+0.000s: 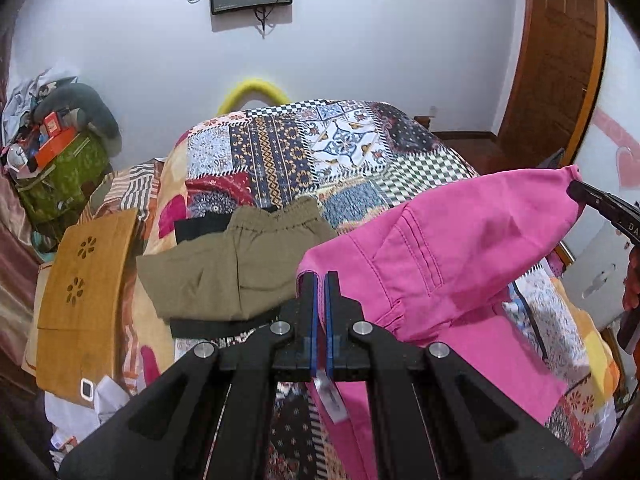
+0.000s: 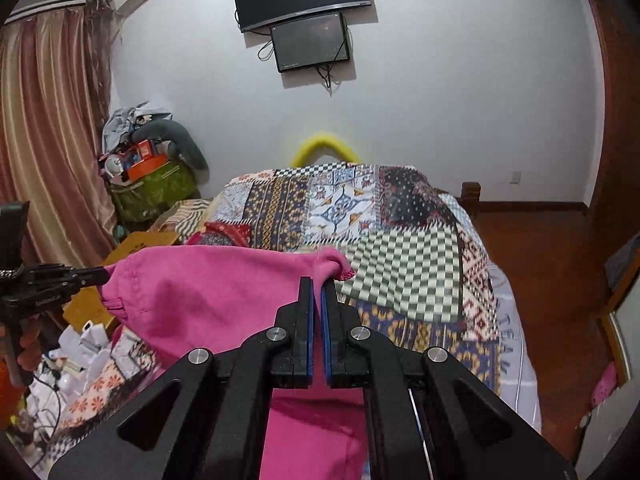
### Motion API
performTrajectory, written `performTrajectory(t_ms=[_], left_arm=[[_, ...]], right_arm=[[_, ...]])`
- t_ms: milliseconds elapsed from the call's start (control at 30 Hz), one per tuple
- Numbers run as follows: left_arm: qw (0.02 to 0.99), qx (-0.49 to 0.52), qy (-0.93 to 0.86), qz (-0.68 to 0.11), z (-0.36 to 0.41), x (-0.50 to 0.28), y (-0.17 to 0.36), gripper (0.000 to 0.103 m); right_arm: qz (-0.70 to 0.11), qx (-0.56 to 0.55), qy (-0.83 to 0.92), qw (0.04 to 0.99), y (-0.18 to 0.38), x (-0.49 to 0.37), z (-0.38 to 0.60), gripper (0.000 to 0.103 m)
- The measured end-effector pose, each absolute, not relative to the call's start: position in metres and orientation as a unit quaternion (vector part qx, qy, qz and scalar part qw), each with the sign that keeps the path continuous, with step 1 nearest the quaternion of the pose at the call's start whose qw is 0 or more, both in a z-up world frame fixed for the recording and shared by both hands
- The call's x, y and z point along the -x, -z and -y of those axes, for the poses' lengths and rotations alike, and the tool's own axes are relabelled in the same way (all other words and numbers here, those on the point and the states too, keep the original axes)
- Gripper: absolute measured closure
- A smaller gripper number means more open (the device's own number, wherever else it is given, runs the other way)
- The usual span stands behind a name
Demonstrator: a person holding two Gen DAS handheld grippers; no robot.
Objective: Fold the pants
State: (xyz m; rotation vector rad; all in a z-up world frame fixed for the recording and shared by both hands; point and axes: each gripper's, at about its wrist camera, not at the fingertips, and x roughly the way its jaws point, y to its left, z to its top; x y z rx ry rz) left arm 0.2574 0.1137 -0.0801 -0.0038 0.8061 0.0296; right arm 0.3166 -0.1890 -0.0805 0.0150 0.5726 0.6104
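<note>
Pink pants (image 1: pixel 460 248) hang stretched between my two grippers above the patchwork bed (image 1: pixel 320 148). My left gripper (image 1: pixel 319 280) is shut on one corner of their waistband, a label dangling below it. My right gripper (image 2: pixel 318 286) is shut on the other corner of the pink pants (image 2: pixel 208 292). The right gripper shows at the right edge of the left wrist view (image 1: pixel 576 190), the left gripper at the left of the right wrist view (image 2: pixel 100 276). The legs drop below, hidden by the gripper bodies.
Folded olive pants (image 1: pixel 236 256) lie on black clothing (image 1: pixel 208 224) on the bed. A wooden lap board (image 1: pixel 84 292) leans at the bed's left. Clutter and a green bag (image 1: pixel 64 176) stand in the left corner. Two screens (image 2: pixel 308 12) hang on the wall. Wooden floor (image 2: pixel 532 264) lies right.
</note>
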Motion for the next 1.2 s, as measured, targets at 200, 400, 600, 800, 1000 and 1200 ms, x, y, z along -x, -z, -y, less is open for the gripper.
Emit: performTrajectory(t_ms=[200, 400, 600, 800, 1000, 1200], left_arm=[[0.914, -0.005, 0.014, -0.406, -0.102, -0.217, 0.102, 0.1], [0.9, -0.017, 0.042, -0.433, -0.09, -0.184, 0.132, 0.1], [0.889, 0.004, 0.054, -0.455, -0.087, -0.158, 0.156, 0.098], [0.879, 0.006, 0.042, -0.476, -0.088, -0.138, 0.172, 0.078], [0.882, -0.009, 0.02, -0.47, -0.092, -0.121, 0.169, 0.041], [0.894, -0.04, 0.01, -0.447, -0.077, -0.118, 0.148, 0.016]], right_arm=[[-0.296, -0.013, -0.306, 0.905, 0.101, -0.288, 0.203, 0.1], [-0.325, -0.02, -0.312, 0.893, 0.129, -0.262, 0.223, 0.1], [-0.369, -0.022, -0.298, 0.88, 0.163, -0.241, 0.237, 0.099], [-0.402, 0.001, -0.274, 0.874, 0.189, -0.217, 0.244, 0.097], [-0.424, 0.012, -0.236, 0.874, 0.201, -0.201, 0.255, 0.078], [-0.4, 0.013, -0.243, 0.884, 0.181, -0.185, 0.255, 0.052]])
